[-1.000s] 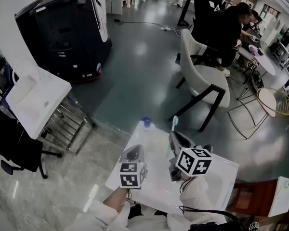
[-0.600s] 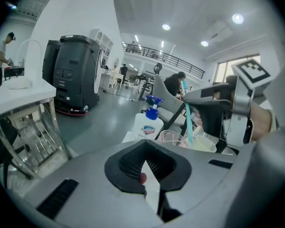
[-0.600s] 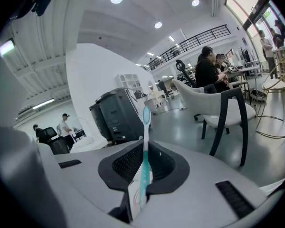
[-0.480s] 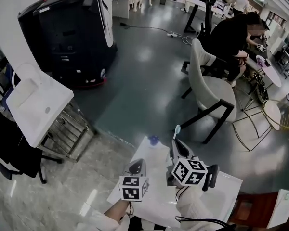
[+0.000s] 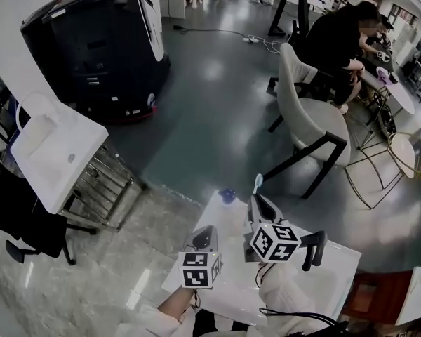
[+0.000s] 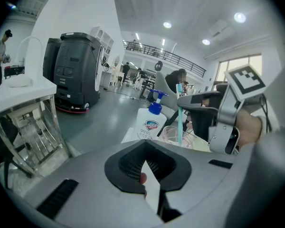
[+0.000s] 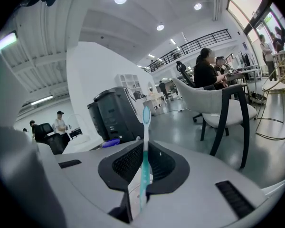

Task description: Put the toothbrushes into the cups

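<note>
My right gripper (image 5: 258, 203) is shut on a teal toothbrush (image 7: 144, 146), which stands upright, bristles up, above its jaws. In the left gripper view that toothbrush (image 6: 179, 113) hangs just over a clear cup (image 6: 173, 134) standing next to a white pump bottle with a blue cap (image 6: 149, 123). My left gripper (image 5: 203, 234) hovers over the white table (image 5: 330, 265), nearer me than the right gripper. Its jaws are almost together, and a small red end (image 6: 141, 177) shows between the pads. What that red end belongs to is hidden.
Beyond the table's far edge is open grey floor. A big black machine (image 5: 91, 48) stands at the far left, with a white basin stand (image 5: 49, 146) in front of it. A white chair (image 5: 316, 118) and a seated person (image 5: 340, 34) are at the right.
The head view has shifted a little. Both grippers stay over the table with their grips unchanged, and the right one still holds the toothbrush upright.
</note>
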`<control>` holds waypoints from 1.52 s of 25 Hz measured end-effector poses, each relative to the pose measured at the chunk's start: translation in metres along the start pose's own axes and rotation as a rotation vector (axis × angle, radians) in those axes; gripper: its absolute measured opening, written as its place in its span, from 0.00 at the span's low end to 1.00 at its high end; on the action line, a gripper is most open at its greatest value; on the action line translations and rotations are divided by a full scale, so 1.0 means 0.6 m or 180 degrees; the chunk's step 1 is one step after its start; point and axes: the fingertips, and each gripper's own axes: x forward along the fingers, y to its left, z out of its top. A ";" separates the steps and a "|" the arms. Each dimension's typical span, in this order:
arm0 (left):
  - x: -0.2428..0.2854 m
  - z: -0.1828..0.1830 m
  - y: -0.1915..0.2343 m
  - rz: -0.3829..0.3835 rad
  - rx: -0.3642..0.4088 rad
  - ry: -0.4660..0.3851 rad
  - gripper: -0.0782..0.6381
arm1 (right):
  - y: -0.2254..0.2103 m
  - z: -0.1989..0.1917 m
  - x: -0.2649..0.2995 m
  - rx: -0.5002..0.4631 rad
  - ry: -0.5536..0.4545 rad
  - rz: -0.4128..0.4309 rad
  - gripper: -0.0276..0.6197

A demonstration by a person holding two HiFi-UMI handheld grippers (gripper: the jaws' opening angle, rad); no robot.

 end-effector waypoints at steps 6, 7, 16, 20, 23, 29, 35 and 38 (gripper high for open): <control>0.001 -0.016 -0.001 0.0000 -0.0022 0.0041 0.10 | -0.006 -0.016 0.000 -0.0031 0.0098 -0.0044 0.11; 0.002 -0.017 -0.001 0.0000 -0.0028 0.0046 0.10 | -0.007 -0.019 0.001 -0.0055 0.0128 -0.0065 0.11; 0.004 -0.029 -0.001 0.0001 -0.0095 0.0087 0.10 | -0.015 -0.062 0.005 -0.0139 0.0614 -0.0167 0.11; 0.002 -0.035 0.000 0.0018 -0.0123 0.0101 0.10 | -0.011 -0.072 -0.002 -0.0086 0.0711 -0.0132 0.16; -0.002 -0.036 -0.001 0.0027 -0.0145 0.0090 0.10 | -0.006 -0.071 -0.010 -0.0074 0.0731 -0.0125 0.17; -0.006 -0.034 -0.011 0.0026 -0.0140 0.0064 0.10 | -0.003 -0.053 -0.025 -0.0052 0.0638 -0.0100 0.17; -0.022 -0.035 -0.023 0.0030 -0.0127 0.0037 0.10 | 0.009 -0.032 -0.047 0.0002 0.0512 -0.0027 0.17; -0.031 -0.040 -0.030 0.0053 -0.0096 0.0034 0.10 | 0.015 -0.024 -0.064 0.0047 0.0447 0.0026 0.17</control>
